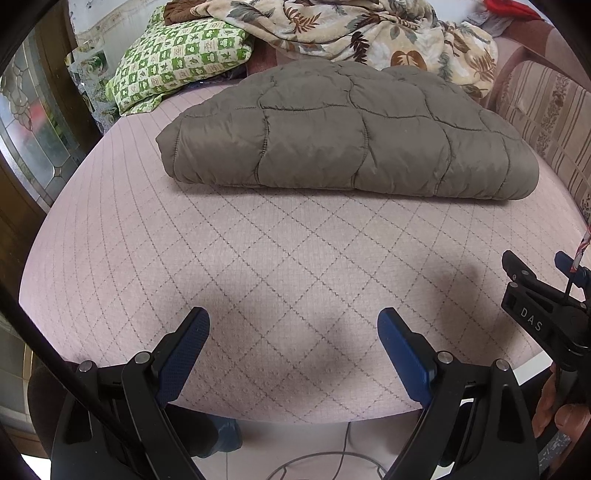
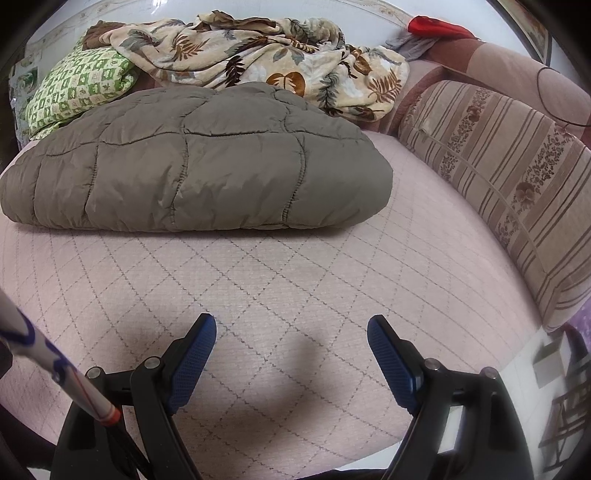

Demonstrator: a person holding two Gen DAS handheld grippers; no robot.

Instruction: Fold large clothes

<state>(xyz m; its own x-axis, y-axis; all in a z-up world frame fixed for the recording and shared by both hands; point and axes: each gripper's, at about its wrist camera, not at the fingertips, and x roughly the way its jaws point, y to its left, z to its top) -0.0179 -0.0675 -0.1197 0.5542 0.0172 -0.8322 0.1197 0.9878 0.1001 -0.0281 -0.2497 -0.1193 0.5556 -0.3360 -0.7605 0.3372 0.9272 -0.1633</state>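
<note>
A grey-brown quilted padded jacket (image 1: 343, 133) lies folded into a thick rectangle on the pink quilted bed cover (image 1: 258, 258), toward the far side. The right wrist view shows the same jacket (image 2: 192, 166) at upper left. My left gripper (image 1: 293, 321) hovers open over the bare cover near the front edge, well short of the jacket, with nothing between its blue pads. My right gripper (image 2: 291, 326) is open too, empty, over the cover (image 2: 295, 277) near the front edge. The right gripper's black body (image 1: 543, 306) shows at the right edge of the left wrist view, held by a hand (image 1: 554, 398).
A leaf-print blanket (image 1: 369, 33) and a green checked pillow (image 1: 177, 59) are heaped behind the jacket. A striped cushion (image 2: 498, 177) lines the right side. A red cloth (image 2: 436, 26) lies at the far right corner. A cable (image 1: 332, 458) runs over the floor below the bed's front edge.
</note>
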